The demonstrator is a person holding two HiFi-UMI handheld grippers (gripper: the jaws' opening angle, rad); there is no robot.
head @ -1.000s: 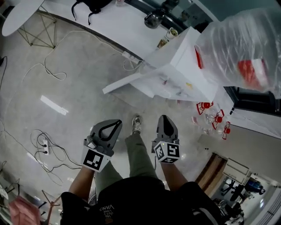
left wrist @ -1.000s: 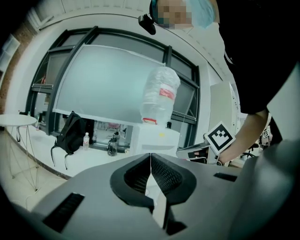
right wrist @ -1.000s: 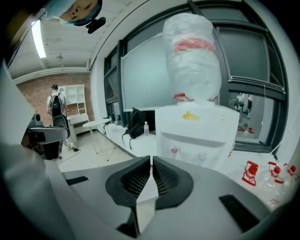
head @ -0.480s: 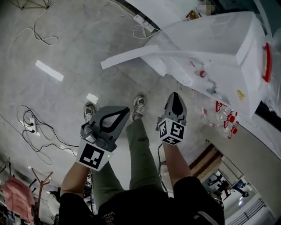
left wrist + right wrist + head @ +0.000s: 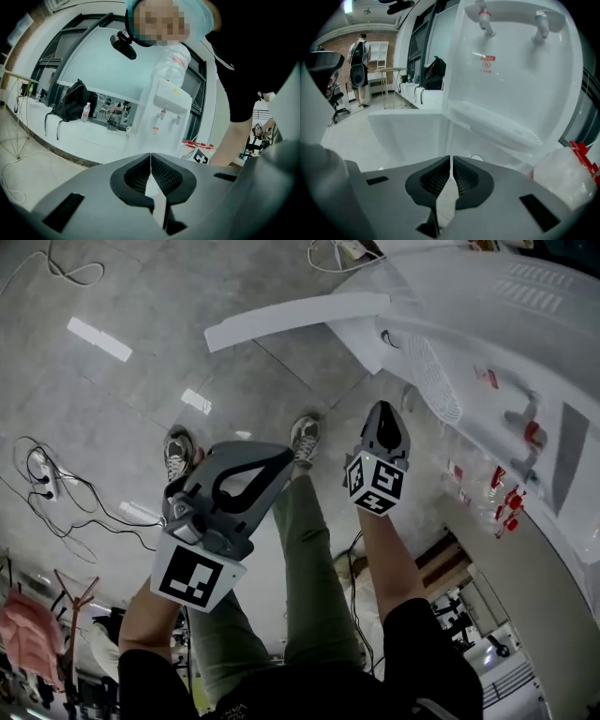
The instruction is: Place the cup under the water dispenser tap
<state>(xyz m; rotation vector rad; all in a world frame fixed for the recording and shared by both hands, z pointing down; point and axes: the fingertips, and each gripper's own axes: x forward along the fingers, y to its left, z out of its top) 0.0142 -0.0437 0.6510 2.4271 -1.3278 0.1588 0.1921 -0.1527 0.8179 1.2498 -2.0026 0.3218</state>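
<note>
No cup shows clearly in any view. A small white round rim [image 5: 477,158] peeks out just past the right jaws; I cannot tell what it is. The white water dispenser [image 5: 487,324] stands at the head view's upper right. Close ahead in the right gripper view are its red tap [image 5: 485,18], its pale tap [image 5: 540,21] and the drip shelf [image 5: 497,126]. The dispenser [image 5: 165,117] looks farther off in the left gripper view, with a bottle on top. My left gripper [image 5: 284,456] and right gripper [image 5: 385,407] are both shut and hold nothing.
A white table [image 5: 291,315] juts out beside the dispenser. Red-capped bottles [image 5: 497,493] lie at its foot, in a clear bag [image 5: 562,176]. Cables [image 5: 56,493] trail over the floor at left. A black backpack [image 5: 70,105] sits on a counter. A person [image 5: 358,61] stands far off.
The head view has tipped further down and drawn nearer the dispenser. Both grippers have risen in the picture and stay shut.
</note>
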